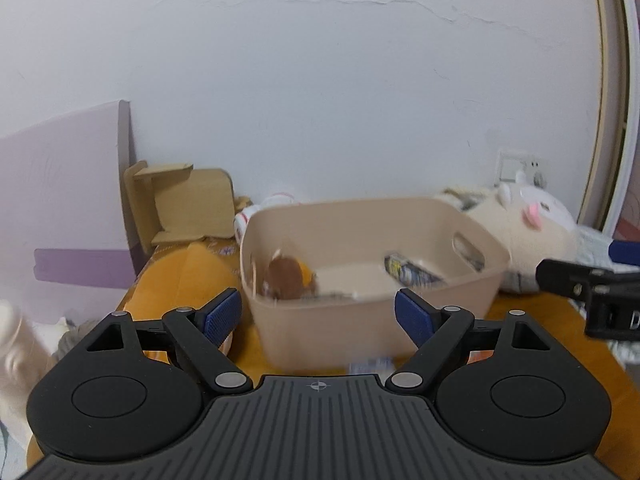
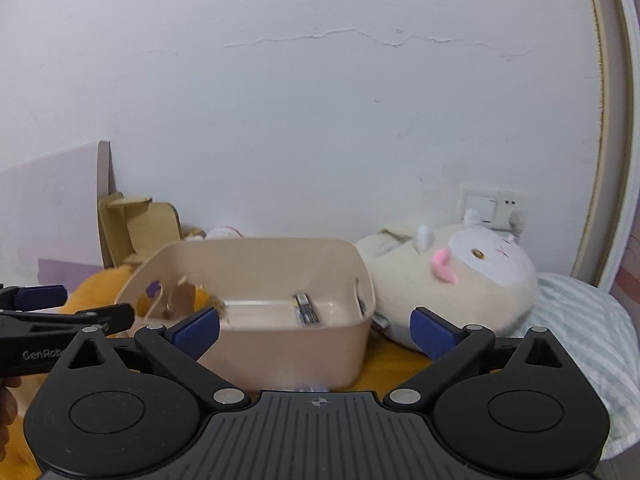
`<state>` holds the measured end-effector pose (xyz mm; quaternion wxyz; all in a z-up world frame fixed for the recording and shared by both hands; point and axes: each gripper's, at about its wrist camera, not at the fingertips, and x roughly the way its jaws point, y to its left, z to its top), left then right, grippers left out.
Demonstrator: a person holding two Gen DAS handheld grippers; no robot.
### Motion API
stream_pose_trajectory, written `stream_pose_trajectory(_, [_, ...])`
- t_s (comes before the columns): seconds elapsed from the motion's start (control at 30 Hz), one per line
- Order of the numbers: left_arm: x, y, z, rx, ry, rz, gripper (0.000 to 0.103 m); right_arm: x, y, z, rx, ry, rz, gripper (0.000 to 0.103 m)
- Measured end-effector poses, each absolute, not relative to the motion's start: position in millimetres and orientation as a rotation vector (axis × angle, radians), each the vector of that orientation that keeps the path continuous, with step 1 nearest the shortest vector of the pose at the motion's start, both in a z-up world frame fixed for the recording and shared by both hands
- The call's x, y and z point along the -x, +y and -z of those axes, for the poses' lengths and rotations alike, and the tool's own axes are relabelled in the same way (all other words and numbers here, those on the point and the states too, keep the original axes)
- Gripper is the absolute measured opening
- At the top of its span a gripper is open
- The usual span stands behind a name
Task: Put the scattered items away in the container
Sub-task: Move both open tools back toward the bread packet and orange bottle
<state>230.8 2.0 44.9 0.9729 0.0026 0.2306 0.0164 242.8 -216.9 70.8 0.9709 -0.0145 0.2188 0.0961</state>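
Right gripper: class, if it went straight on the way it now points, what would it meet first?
Probably the near wall of the beige plastic tub, right ahead of the right gripper's open jaws; depth is uncertain.

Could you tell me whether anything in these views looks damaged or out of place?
Yes: a long crack runs across the wall above the beige container, where the paint looks to be lifting. The plush toy lies on its side against the container's right end.
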Motion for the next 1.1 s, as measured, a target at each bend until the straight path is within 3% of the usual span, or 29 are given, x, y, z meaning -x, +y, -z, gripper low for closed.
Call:
stream_pose_trajectory(0.33, [-195.5, 6.6, 8.5, 0.037, 0.577, -0.018, 0.085, -209.4, -249.5, -24.3, -0.072, 0.539, -0.170, 0.103])
stream_pose_trajectory(0.6, [-191.5, 11.1, 20.2, 0.061, 0.607, -0.027, 0.085, -209.5, -261.7, 12.0, -0.085, 0.625, -0.134, 0.103])
stream_pose_trajectory(1.1, [-207.0, 4.3, 44.2, 0.070, 0.701, -0.006, 0.085, -215.5, -241.5, 22.0, 0.029, 0.655, -0.142, 0.103])
